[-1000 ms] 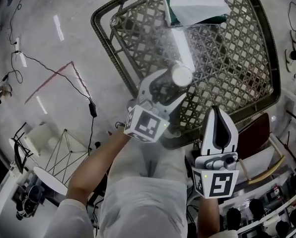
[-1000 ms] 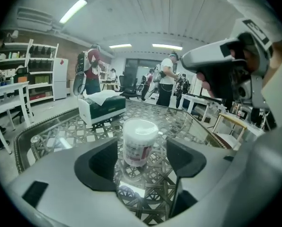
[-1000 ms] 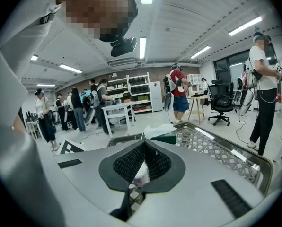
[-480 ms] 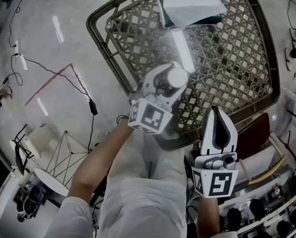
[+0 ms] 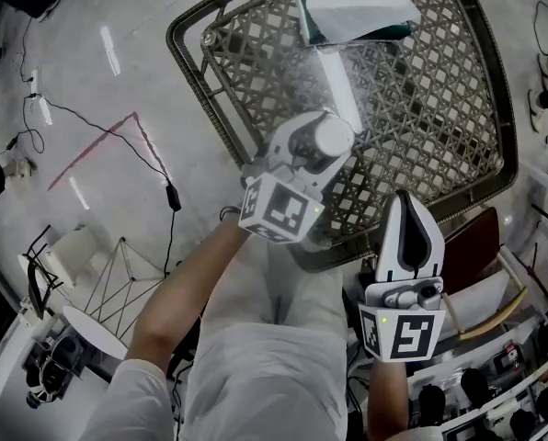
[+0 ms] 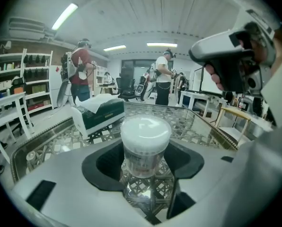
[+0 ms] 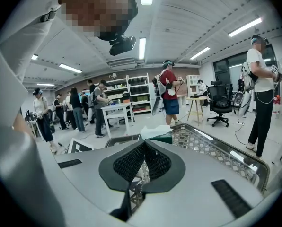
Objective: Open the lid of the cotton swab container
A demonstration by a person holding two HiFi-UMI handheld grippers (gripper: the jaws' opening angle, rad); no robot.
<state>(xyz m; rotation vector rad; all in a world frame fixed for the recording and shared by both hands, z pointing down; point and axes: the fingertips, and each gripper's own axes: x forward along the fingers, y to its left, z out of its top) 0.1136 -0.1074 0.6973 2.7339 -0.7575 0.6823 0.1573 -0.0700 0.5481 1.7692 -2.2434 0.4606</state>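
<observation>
Left gripper (image 5: 318, 147): reaching in over the near-left edge of the table (image 5: 210, 95), jaws wide and closing. The cotton swab container (image 6: 145, 143) is between them. There's a visible gap on both sides, so the pads aren't pressing on it and there's no grip.

Container: clear round jar, white lid (image 6: 145, 128) on top, closed. It stands upright on the table's woven lattice top, closer to the near edge than to the far one.

Tissue box (image 5: 357, 7): green, with white tissue sticking out of the top. It's at the far edge of the table, well apart from the container. In the left gripper view it sits beyond the container and to its left.

Right gripper (image 5: 410, 214): jaws fully together, nothing between them. It's held off the table, just outside the near edge toward the near-right corner, tips pointing at the table and marker cube toward the person. Well apart from the container and the left gripper.

Person: bare left forearm (image 5: 177, 301) stretched out to the left gripper, body at the table's near edge.

Around it: black cable (image 5: 118, 122) runs across the floor left of the table. Other people (image 6: 82, 67) stand in the room beyond, with shelving (image 6: 32, 79) along the wall.
</observation>
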